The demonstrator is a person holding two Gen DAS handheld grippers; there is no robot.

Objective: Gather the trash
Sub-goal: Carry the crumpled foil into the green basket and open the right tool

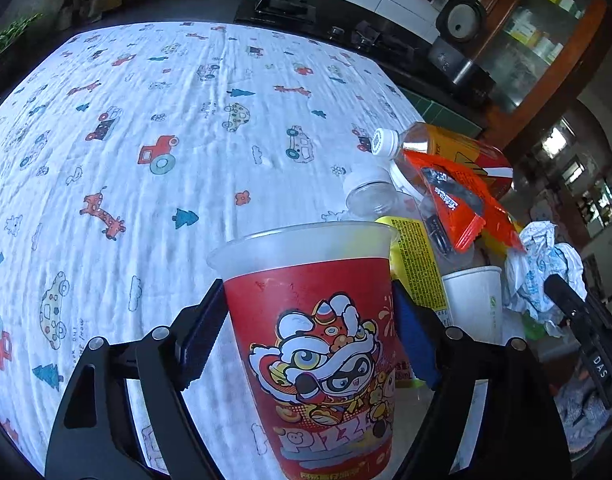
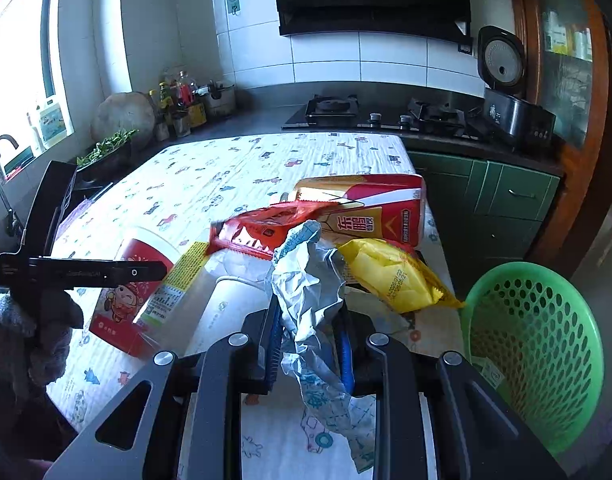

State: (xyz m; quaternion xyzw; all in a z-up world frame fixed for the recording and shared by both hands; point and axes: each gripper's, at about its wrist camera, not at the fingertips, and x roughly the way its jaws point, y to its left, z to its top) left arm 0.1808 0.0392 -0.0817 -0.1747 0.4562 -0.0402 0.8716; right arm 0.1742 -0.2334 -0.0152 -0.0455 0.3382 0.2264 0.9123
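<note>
A red plastic cup [image 1: 318,340] with a cartoon lion print stands upright on the patterned tablecloth [image 1: 145,140]. My left gripper [image 1: 308,292] is shut on it, one pad on each side of its wall. Just right of the cup lies a trash pile: a capped bottle [image 1: 386,142], an orange-red wrapper [image 1: 458,200], a red and gold carton [image 2: 370,208], a yellow packet [image 2: 398,276] and a white paper cup [image 1: 474,300]. My right gripper [image 2: 308,312] is shut on a crumpled white paper wrapper [image 2: 310,280], which hangs above the table's near edge.
A green perforated basket [image 2: 534,352] stands off the table's right corner, close to my right gripper. Behind the table run a dark counter with a gas stove [image 2: 334,108] and an open rice cooker [image 2: 506,92]. Green cabinets [image 2: 506,192] are at the right.
</note>
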